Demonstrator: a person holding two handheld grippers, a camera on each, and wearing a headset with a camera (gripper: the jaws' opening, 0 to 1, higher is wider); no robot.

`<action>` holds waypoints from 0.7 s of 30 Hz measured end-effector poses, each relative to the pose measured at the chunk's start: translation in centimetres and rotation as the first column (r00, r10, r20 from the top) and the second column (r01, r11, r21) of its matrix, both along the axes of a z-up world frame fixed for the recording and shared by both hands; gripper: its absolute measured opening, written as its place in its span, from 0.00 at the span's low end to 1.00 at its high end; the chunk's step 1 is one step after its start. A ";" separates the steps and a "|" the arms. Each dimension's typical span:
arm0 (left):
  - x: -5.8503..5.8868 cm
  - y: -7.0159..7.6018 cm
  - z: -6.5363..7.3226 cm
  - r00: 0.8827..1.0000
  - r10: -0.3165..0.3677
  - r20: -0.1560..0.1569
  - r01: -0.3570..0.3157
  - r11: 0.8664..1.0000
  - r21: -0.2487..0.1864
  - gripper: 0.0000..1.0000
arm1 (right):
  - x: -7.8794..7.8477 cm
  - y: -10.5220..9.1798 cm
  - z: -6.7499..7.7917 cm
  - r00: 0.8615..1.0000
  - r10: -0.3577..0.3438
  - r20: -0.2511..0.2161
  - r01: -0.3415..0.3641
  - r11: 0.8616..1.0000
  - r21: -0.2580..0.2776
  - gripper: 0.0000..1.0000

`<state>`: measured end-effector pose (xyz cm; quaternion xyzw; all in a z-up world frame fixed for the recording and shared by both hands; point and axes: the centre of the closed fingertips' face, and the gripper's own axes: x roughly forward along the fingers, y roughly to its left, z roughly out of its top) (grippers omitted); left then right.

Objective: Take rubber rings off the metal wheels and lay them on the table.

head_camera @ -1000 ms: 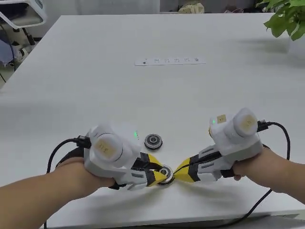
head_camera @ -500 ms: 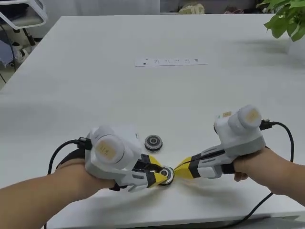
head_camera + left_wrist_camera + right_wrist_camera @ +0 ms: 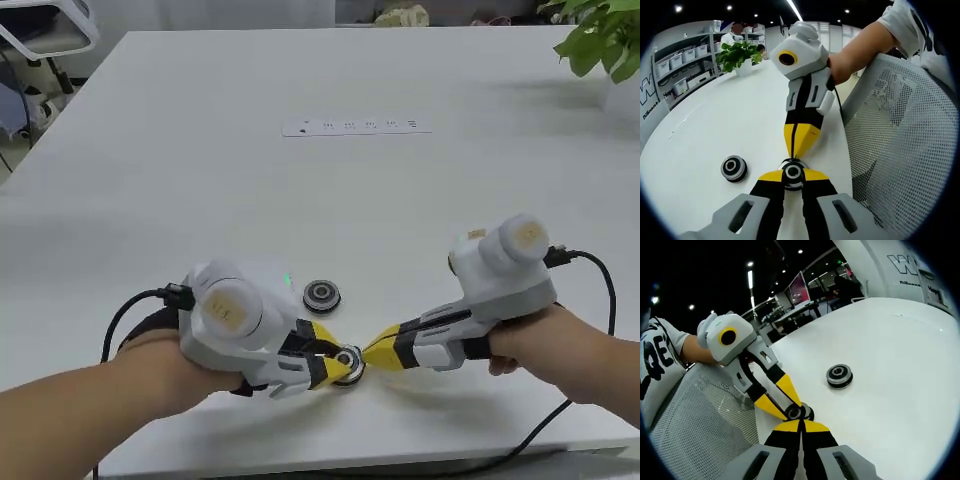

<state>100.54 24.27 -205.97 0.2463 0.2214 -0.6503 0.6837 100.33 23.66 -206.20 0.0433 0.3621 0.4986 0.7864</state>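
Note:
A small metal wheel with a black rubber ring sits near the table's front edge, and my left gripper is shut on it. In the left gripper view the wheel is clamped between my yellow jaws. My right gripper comes in from the right, jaws shut, tips against the wheel's rim. In the right gripper view its tips meet just below the wheel. Whether they pinch the ring is hidden. A second wheel with its black ring lies flat just beyond.
A white power strip lies mid-table. A potted plant stands at the far right corner. A mesh chair back is close behind the front edge. Black cables trail from both grippers.
My right gripper's body has lifted and tilted, so its jaws point more steeply down at the wheel. The left gripper and both wheels have stayed where they were.

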 end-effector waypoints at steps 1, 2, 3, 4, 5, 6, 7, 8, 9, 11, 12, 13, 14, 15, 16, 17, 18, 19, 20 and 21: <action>0.0 0.0 0.0 1.000 0.000 0.000 0.000 1.000 0.001 0.07 | 0.0 0.0 0.0 1.000 0.000 -0.001 0.000 1.000 0.000 0.00; 0.0 0.0 0.0 1.000 0.000 0.000 0.000 1.000 0.001 0.07 | 0.0 0.1 0.0 1.000 -0.001 -0.002 0.001 1.000 0.001 0.00; 0.0 0.0 0.0 1.000 0.000 0.000 0.000 1.000 0.001 0.07 | 0.0 0.1 0.1 1.000 0.000 -0.002 0.000 1.000 0.002 0.00; 0.0 0.0 0.0 1.000 0.000 0.000 0.000 1.000 0.002 0.07 | -0.1 0.2 0.1 1.000 0.000 -0.002 0.000 1.000 0.003 0.00; 0.0 0.0 0.0 1.000 0.000 0.000 0.000 1.000 0.003 0.07 | -0.1 0.2 0.1 1.000 0.001 -0.003 -0.001 1.000 0.005 0.00; 0.0 0.0 0.0 1.000 0.000 0.001 0.000 1.000 0.003 0.07 | -0.1 0.3 0.2 1.000 0.001 -0.004 -0.001 1.000 0.008 0.00; 0.0 0.0 0.0 1.000 0.000 0.002 0.000 1.000 0.004 0.07 | -0.1 0.4 0.2 1.000 0.001 -0.004 -0.001 1.000 0.010 0.00; 0.0 0.0 0.0 1.000 0.000 0.002 0.000 1.000 0.006 0.07 | -0.1 0.4 0.2 1.000 0.002 -0.004 -0.002 1.000 0.010 0.00; 0.0 0.0 0.0 1.000 0.000 0.002 0.000 1.000 0.006 0.07 | -0.1 0.4 0.2 1.000 0.002 -0.004 -0.002 1.000 0.012 0.00; 0.0 0.0 0.0 1.000 0.001 0.001 -0.001 1.000 0.006 0.07 | -0.1 0.4 0.2 1.000 0.004 -0.003 -0.004 1.000 0.012 0.00; 0.0 0.0 0.0 1.000 0.001 0.001 -0.001 1.000 0.006 0.07 | -0.1 0.4 0.2 1.000 0.006 -0.001 -0.006 1.000 0.011 0.00; 0.0 0.0 0.0 1.000 0.001 0.001 -0.001 1.000 0.006 0.07 | -0.1 0.4 0.2 1.000 0.009 0.002 -0.009 1.000 0.009 0.00; 0.0 0.0 0.0 1.000 0.001 0.001 -0.001 1.000 0.006 0.07 | -0.1 0.4 0.2 1.000 0.011 0.005 -0.011 1.000 0.008 0.00; 0.0 0.0 0.0 1.000 0.001 0.000 -0.001 1.000 0.005 0.07 | -0.1 0.4 0.2 1.000 0.012 0.004 -0.012 1.000 0.009 0.00; 0.0 0.0 0.0 1.000 0.000 0.000 0.000 1.000 0.005 0.07 | -0.1 0.4 0.2 1.000 0.012 0.003 -0.012 1.000 0.011 0.00; 0.0 0.0 0.0 1.000 0.001 -0.001 -0.001 1.000 0.005 0.07 | -0.1 0.5 0.2 1.000 0.012 0.001 -0.012 1.000 0.013 0.00; 0.0 0.0 0.0 1.000 0.000 -0.001 0.000 1.000 0.005 0.07 | -0.1 0.5 0.3 1.000 0.011 -0.001 -0.011 1.000 0.015 0.00; 0.0 0.0 0.0 1.000 -0.001 -0.001 0.001 1.000 0.005 0.07 | -0.1 0.5 0.3 1.000 0.012 0.000 -0.012 1.000 0.015 0.00; 0.0 0.0 0.0 1.000 -0.002 -0.001 0.002 1.000 0.004 0.07 | -0.1 0.5 0.3 1.000 0.012 0.000 -0.012 1.000 0.015 0.00; 0.0 0.0 0.0 1.000 -0.001 -0.001 0.001 1.000 0.004 0.07 | -0.1 0.5 0.3 1.000 0.013 0.001 -0.013 1.000 0.016 0.00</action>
